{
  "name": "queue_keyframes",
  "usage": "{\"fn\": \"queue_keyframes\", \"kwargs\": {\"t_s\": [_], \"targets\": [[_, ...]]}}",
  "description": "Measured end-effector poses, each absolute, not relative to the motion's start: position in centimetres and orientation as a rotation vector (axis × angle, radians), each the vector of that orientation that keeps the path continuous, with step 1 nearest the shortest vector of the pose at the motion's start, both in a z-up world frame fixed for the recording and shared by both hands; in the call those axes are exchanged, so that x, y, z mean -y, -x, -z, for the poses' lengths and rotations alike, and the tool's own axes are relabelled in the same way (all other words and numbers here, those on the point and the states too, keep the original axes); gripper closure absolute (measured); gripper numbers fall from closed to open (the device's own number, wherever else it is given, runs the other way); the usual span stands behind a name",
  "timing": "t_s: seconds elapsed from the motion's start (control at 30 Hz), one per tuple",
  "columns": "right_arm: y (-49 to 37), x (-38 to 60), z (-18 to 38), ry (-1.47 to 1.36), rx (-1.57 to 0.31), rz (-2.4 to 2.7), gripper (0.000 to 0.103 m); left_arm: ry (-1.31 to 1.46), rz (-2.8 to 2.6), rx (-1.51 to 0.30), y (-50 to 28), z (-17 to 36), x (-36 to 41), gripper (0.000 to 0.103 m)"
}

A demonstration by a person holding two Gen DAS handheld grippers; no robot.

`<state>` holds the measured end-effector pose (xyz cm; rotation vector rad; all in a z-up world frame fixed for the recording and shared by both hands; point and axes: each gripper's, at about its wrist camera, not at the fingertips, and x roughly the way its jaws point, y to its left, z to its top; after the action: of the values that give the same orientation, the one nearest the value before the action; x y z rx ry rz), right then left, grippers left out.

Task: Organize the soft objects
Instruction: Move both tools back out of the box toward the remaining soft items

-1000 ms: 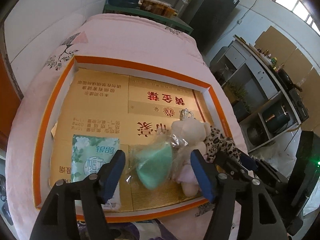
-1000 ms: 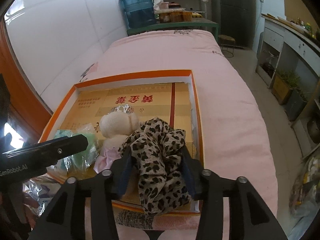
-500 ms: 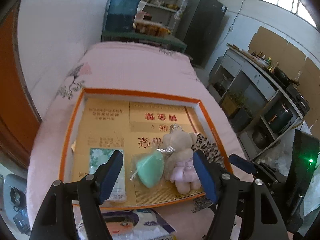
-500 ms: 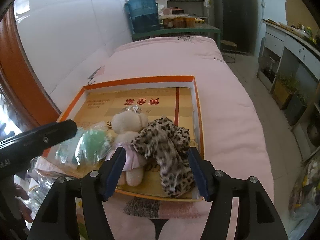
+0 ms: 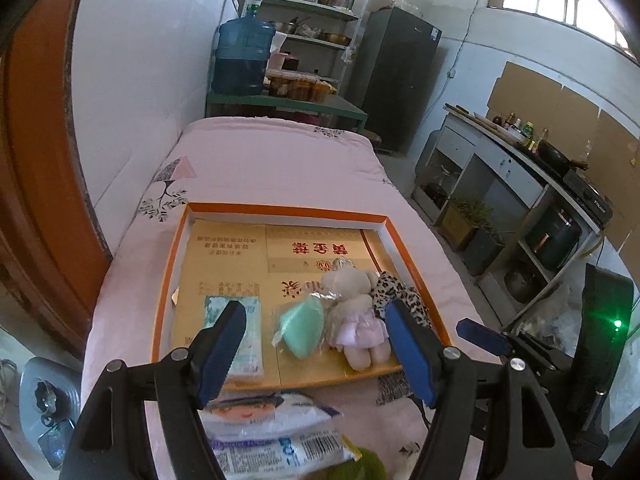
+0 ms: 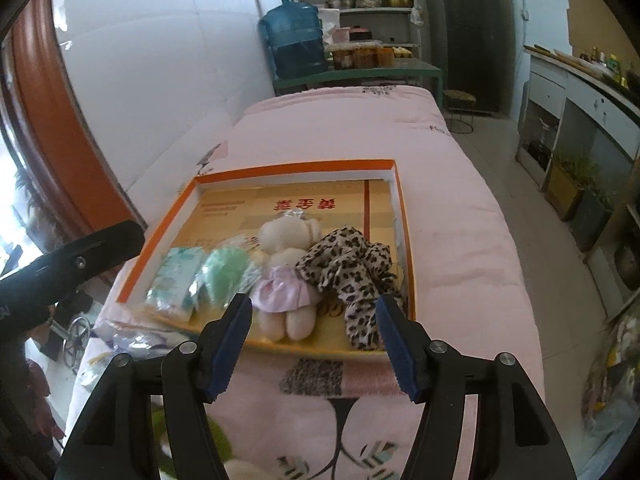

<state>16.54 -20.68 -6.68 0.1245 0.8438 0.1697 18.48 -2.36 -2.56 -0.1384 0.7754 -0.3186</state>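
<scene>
- An orange-rimmed tray (image 5: 172,280) (image 6: 404,236) lined with yellow cardboard lies on a bed under a pink quilt (image 5: 264,164) (image 6: 452,240).
- Along the tray's near edge four soft things lie in a row — first a tissue pack (image 5: 248,332) (image 6: 172,284) at about 7 o'clock in the tray.
- Just beside it, toward 6 o'clock, sits a green sponge in clear wrap (image 5: 302,326) (image 6: 224,272).
- Next comes a cream teddy bear in a pink skirt (image 5: 356,312) (image 6: 284,276), lying on its back with its feet toward the near rim, touching the sponge's wrap.
- At about 5 o'clock a leopard-print cloth (image 5: 400,292) (image 6: 352,272) lies crumpled against the bear and close to the tray's right wall.
- The left hand-held gripper (image 5: 320,350) hangs above the near rim, fingers spread wide, nothing between them.
- Under it, outside the tray at 6 o'clock, a printed plastic packet (image 5: 276,432) lies on the quilt.
- The right hand-held gripper (image 6: 314,346) is likewise spread and empty — it sits just short of the near rim, the bear's legs and the cloth's end showing between its blue pads (image 6: 396,344).
</scene>
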Motion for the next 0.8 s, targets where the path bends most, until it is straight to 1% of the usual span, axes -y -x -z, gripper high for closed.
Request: {"fn": "queue_keyframes", "kwargs": {"t_s": [0.37,0.8], "targets": [[-11.2,19.1,4.1,-0.115,-0.779,-0.201,0.037,0.144,0.332,-0.716,-14.1,0.8,1.1,0.031],[-6.5,18.0,1.7,-0.093,-0.721,-0.229,0.037,0.175,0.31,-0.656,-9.3,0.1,-1.4,0.031]]}}
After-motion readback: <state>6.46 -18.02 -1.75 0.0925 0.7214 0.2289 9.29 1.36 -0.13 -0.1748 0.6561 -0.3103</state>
